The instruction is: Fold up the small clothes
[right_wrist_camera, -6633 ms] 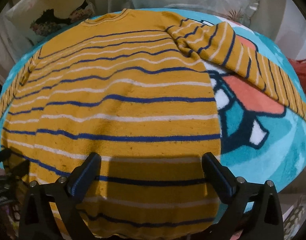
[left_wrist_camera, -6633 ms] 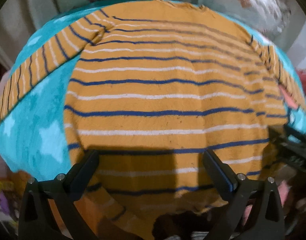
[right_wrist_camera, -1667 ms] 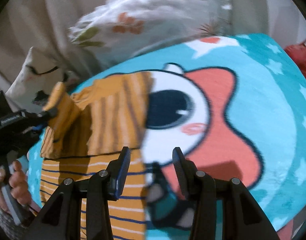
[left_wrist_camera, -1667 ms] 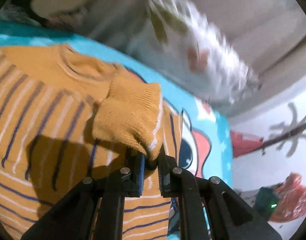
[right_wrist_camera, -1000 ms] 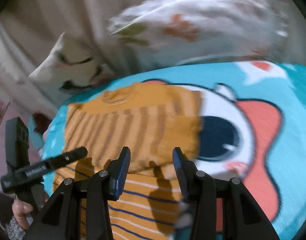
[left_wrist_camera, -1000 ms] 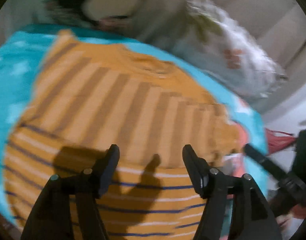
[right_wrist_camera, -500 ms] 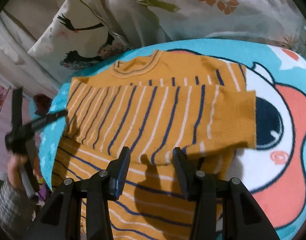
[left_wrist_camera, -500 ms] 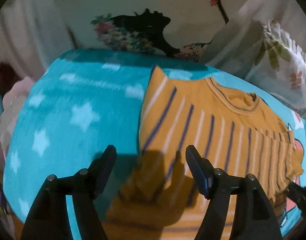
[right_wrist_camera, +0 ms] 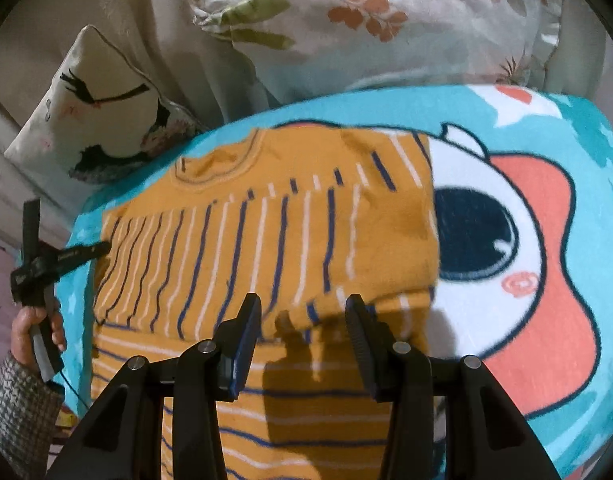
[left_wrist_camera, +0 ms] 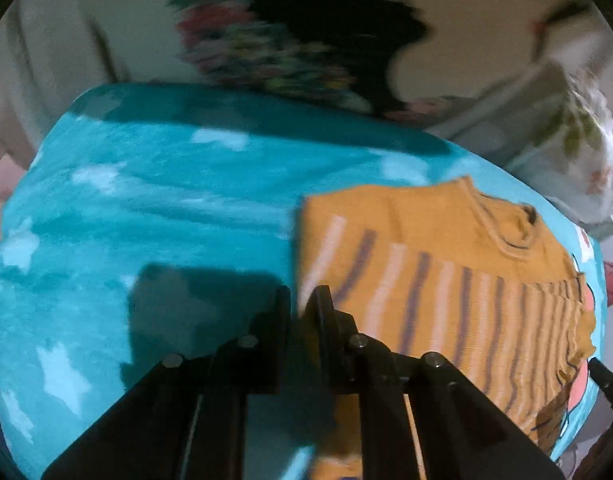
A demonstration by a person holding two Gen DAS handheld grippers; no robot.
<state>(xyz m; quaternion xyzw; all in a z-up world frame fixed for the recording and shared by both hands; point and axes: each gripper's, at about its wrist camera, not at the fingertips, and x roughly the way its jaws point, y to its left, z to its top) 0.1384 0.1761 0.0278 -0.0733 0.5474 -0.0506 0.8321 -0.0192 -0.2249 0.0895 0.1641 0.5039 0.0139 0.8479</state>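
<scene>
The sweater (right_wrist_camera: 266,248) lies on the blanket (right_wrist_camera: 566,360) with both sleeves folded across its chest; by my reckoning the body remains to fold. The left gripper (left_wrist_camera: 302,304) has just been closing, jaws nearly shut at the sweater's left edge; whether they pinch cloth I cannot tell. The right gripper (right_wrist_camera: 302,320) hovers half open over the sweater, pointing steeply down, empty.

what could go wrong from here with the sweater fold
The left tongs have just been closing at the sweater's left edge; whether they caught fabric is unclear, so they may pinch the teal blanket instead. The sleeves folded across the chest lie loose and could slide when that edge lifts.
</scene>
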